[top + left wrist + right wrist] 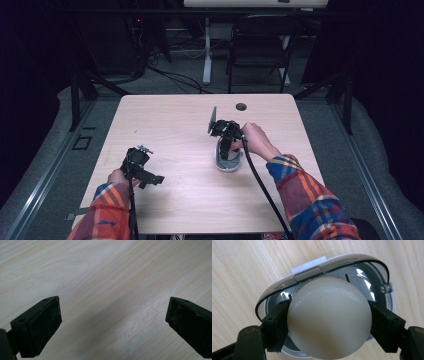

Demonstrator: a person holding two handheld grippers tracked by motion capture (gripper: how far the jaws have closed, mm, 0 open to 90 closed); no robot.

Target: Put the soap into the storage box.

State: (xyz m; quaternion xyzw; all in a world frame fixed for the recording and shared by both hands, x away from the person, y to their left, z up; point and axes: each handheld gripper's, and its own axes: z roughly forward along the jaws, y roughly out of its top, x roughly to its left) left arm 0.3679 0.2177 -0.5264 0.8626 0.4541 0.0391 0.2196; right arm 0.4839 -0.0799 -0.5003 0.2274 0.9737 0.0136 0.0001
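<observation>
A cream egg (329, 317) was held between the closed jaws of the right claw (329, 322) directly above a grey-and-white egg-cooker tray (387, 302) near the middle of the surface (175, 125), while the left claw (112, 322), spread wide and empty, was kept well apart.

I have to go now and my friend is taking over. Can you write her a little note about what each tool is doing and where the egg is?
Right tool: shut on the white egg, holding it right over the open grey egg cooker in the middle of the table.
Left tool: open, holding nothing, over bare wood near the table's left front.
Done: the egg is picked up and the cooker's clear lid is up.
Left, probably: set the egg down inside, let go, maybe close the lid.
</observation>
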